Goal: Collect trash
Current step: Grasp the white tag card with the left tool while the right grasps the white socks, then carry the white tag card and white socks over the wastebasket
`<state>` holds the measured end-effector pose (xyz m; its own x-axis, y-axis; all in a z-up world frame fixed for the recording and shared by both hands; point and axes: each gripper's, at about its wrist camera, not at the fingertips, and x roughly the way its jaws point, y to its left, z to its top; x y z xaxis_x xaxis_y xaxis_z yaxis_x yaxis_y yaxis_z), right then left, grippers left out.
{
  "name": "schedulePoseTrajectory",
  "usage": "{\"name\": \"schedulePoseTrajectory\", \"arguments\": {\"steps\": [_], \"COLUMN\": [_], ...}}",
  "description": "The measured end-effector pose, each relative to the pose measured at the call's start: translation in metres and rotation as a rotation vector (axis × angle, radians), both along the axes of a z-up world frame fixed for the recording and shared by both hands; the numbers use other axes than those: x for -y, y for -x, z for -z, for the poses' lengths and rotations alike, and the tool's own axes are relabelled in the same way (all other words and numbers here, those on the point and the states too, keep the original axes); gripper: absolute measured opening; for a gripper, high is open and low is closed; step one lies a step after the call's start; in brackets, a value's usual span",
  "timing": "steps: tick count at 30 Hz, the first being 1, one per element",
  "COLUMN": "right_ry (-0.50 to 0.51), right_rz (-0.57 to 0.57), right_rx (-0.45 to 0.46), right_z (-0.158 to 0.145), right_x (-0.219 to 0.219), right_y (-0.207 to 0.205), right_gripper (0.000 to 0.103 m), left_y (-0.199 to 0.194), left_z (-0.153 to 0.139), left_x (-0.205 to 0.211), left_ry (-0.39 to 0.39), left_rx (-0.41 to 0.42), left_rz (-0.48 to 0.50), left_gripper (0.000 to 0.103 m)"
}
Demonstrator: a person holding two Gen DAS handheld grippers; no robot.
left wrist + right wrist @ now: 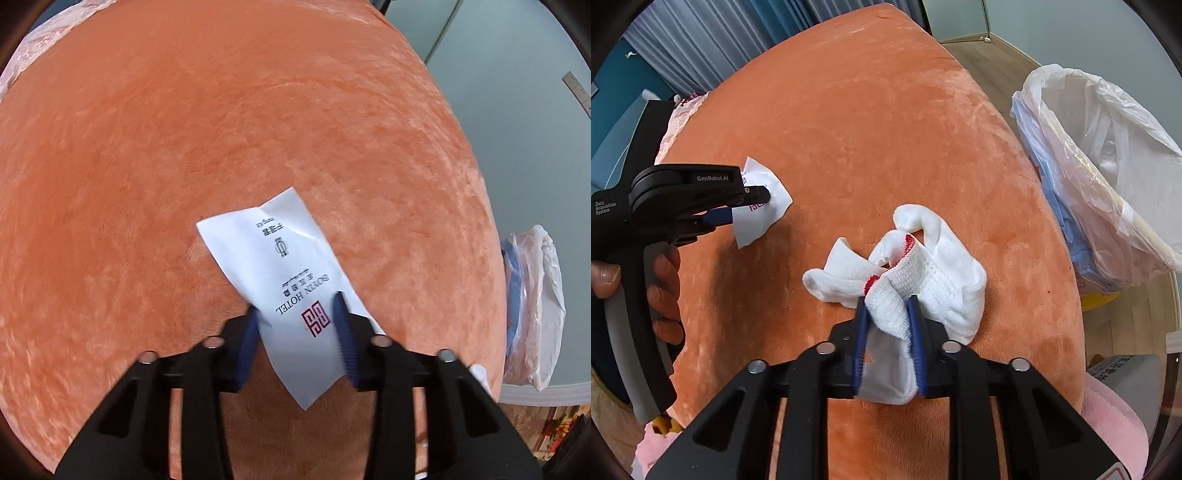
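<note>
A white paper packet [291, 266] printed "BOYIN HOTEL" lies on an orange plush surface [221, 147]. My left gripper [296, 303] is shut on the packet's near half, with a blue pad pressing each long edge. The right wrist view shows this gripper [764, 195] from the side with the packet [764, 218] in its tips. A bunched white knit glove with red trim [934, 280] lies mid-surface. My right gripper [887, 301] is shut on the glove's cuff fold, and the rest of the glove rests on the plush.
A bin lined with a clear plastic bag [1108, 177] stands on the floor beyond the plush surface's right edge, also visible as the bin [535, 306]. A person's hand [665, 288] holds the left gripper's handle. Pink crinkled plastic [37, 44] lies at the far left corner.
</note>
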<state>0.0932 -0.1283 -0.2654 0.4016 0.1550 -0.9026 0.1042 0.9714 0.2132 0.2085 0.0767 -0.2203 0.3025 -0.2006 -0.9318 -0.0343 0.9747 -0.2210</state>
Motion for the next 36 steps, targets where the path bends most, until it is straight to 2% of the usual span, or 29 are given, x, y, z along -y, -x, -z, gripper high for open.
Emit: {"name": "schedulePoseTrajectory", "arguments": {"steps": [1,2,8,18,27,36], "right_ry": [-0.004,-0.009,-0.03,-0.056,-0.047,-0.019], "right_rz": [-0.001,-0.002,-0.012,0.033,0.112,0.183], "right_rx": [0.002,0.005,0.059,0.243,0.398,0.505], "right_z": [-0.001,-0.004,-0.029,-0.106,-0.169,-0.212], "right_x": [0.0,0.0,-0.002,0.021,0.07,0.119], "right_y": [-0.001,-0.002,0.002,0.003,0.018,0.031], "right_gripper": [0.013,0.011,0.01,0.01,0.01,0.01], "left_y": [0.0,0.001,0.009,0.034,0.059,0.077], "left_z": [-0.002,-0.004,-0.024,-0.082,-0.144,-0.184], "left_x": [0.001,0.002,0.013,0.044,0.094,0.151], "left_ry": [0.005,0.014,0.047,0.101,0.134,0.141], "left_rx": [0.006,0.009,0.046,0.143,0.248,0.322], "left_rz": [0.006,0.016,0.054,0.139,0.244,0.354], "left_gripper": [0.02,0.017,0.008,0.007,0.007,0.007]}}
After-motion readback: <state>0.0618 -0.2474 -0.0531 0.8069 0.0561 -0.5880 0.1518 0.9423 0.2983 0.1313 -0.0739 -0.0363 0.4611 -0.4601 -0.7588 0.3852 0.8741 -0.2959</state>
